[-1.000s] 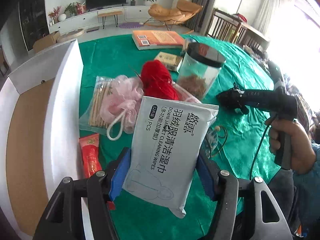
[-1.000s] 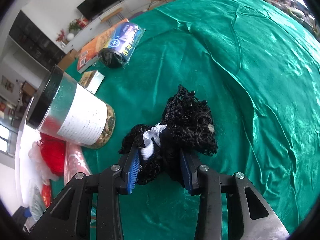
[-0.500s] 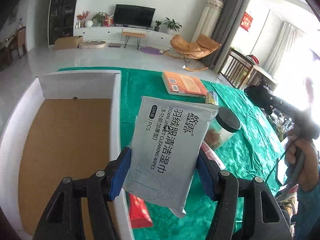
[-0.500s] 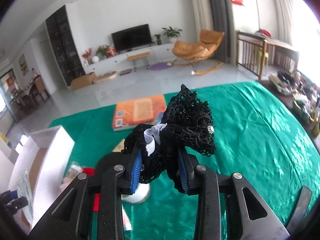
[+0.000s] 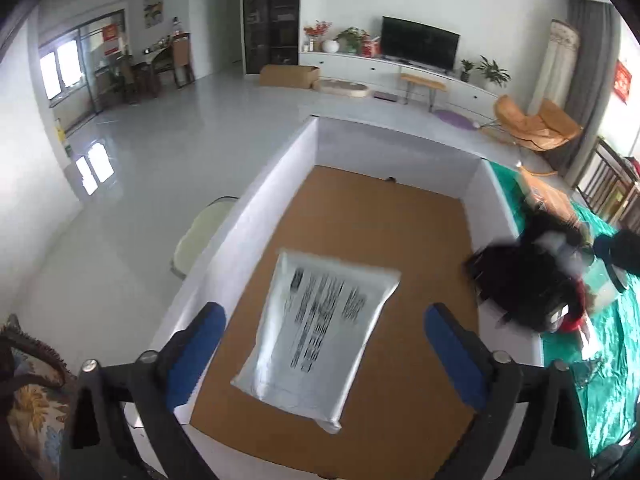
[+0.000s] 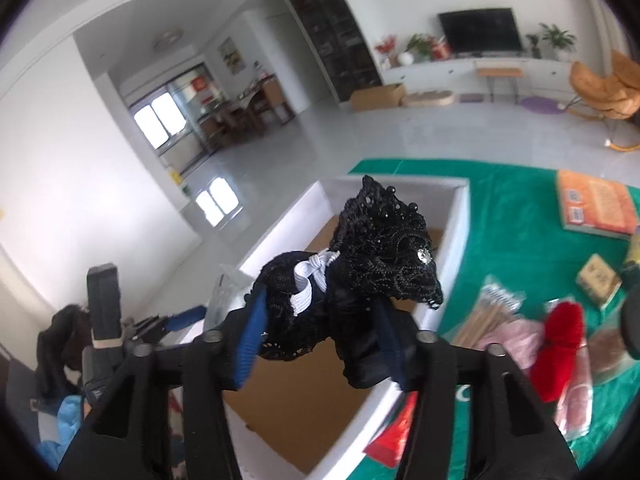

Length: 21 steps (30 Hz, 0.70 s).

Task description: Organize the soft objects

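Two grippers over the white box (image 5: 256,216), your left gripper (image 5: 324,344) spread wide above the wipes pack (image 5: 320,332), your right gripper (image 6: 320,320) clamping the black lace bundle (image 6: 368,264) at its right wall.

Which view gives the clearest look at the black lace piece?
The right wrist view: the black lace piece sits sharp and central, clamped in the right tool, white bow visible. The left wrist view shows it only as a dark blur beside the box.

My left gripper (image 5: 322,354) hangs with jaws spread wide, gripping nothing. My right gripper (image 6: 318,336) is raised, jaws clamped on a black lace bundle (image 6: 360,272).
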Available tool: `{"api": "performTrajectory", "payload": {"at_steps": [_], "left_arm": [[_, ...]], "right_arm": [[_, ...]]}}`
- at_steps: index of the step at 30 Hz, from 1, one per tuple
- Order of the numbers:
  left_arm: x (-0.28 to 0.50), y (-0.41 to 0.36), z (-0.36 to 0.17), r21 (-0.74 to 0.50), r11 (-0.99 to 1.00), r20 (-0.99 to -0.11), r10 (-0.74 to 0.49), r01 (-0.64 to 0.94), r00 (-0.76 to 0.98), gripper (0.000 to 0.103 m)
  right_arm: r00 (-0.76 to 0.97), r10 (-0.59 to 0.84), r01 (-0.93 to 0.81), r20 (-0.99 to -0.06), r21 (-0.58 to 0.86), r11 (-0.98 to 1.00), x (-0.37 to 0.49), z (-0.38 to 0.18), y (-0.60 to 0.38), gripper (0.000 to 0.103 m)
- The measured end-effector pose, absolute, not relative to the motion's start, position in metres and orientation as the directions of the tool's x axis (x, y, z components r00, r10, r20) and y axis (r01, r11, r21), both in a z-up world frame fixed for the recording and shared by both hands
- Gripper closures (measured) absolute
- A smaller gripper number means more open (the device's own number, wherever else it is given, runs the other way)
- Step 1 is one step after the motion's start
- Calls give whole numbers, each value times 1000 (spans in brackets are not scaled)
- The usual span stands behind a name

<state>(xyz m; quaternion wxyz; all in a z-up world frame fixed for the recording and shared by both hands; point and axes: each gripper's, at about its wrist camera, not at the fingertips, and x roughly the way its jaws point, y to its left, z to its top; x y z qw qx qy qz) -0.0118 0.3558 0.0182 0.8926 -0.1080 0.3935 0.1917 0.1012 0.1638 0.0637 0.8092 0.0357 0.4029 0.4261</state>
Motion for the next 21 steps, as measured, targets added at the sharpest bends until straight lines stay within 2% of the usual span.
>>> {"api": "performTrajectory", "payload": {"at_steps": [2,6,10,14,18,21], "left_arm": [[-15,357,11,-40,889,-733,284,-456,618,2],[-9,336,8,-106,914,-723,200,-391,662,2],[10,272,23,-113,964,-687,100,-241,720,2],[20,195,36,-116,991,-659,-31,-60,751,2],[25,124,27,-132,987,-681,-161,96,714,2],[24,87,18,-111,981,-705,-190,159,683,2]], "right_arm": [[324,689,-657,-648,370,657,97,49,164,33],[440,631,-624,-640,288,727,89,33,120,33],[595,509,-533,-622,168,829,84,25,58,33],[723,323,-359,-611,68,931,73,-3,-14,33],[749,154,-184,-644,21,983,75,-34,-82,32],[737,90,-98,-670,26,995,71,-48,-117,33]]}}
